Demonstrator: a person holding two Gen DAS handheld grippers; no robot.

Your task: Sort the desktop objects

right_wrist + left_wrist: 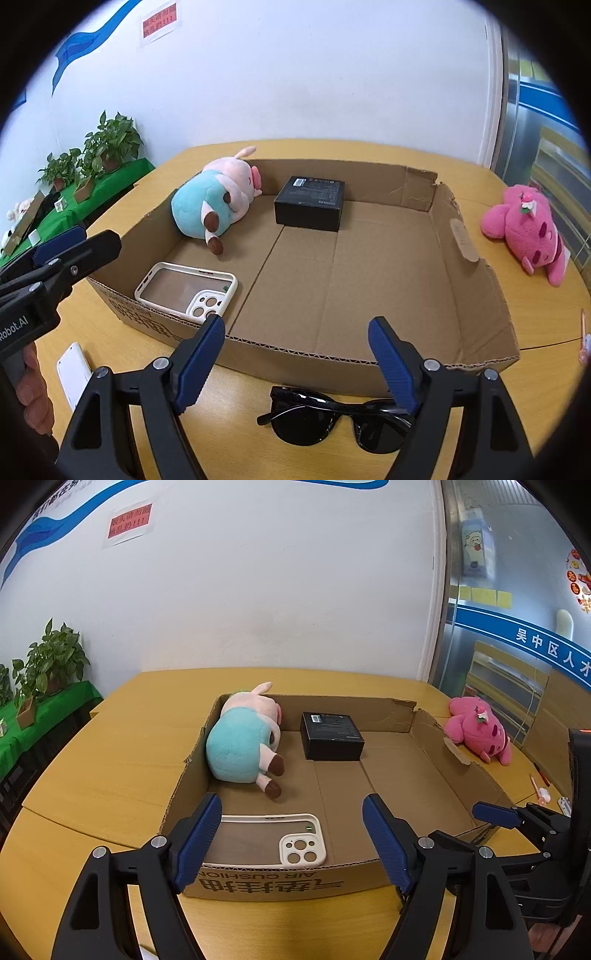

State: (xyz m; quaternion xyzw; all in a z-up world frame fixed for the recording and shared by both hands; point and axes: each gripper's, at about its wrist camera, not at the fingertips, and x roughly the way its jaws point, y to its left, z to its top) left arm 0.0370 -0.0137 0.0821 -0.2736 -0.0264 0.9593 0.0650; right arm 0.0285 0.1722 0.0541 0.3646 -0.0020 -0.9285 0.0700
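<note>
At the far left of the right wrist view, a white flat object [74, 373] lies on the yellow surface [258, 406], partly behind the hand [35, 391] holding the left hand-held gripper [291, 843]; what it is cannot be made out. The cardboard box [314, 354] holds, from left to right, a cream phone case [186, 290] in the near corner, a blue-and-pink plush pig [212, 197] at the far wall and a black box [310, 201]. The left hand-held gripper stands wide and empty over the near wall. The right hand-held gripper [295, 363] has its jaws spread with nothing between them; black sunglasses [338, 421] lie on the surface just below (one lens behind its right finger). A pink plush toy [524, 229] lies outside the box at right. Pens at the right edge are cut off.
</note>
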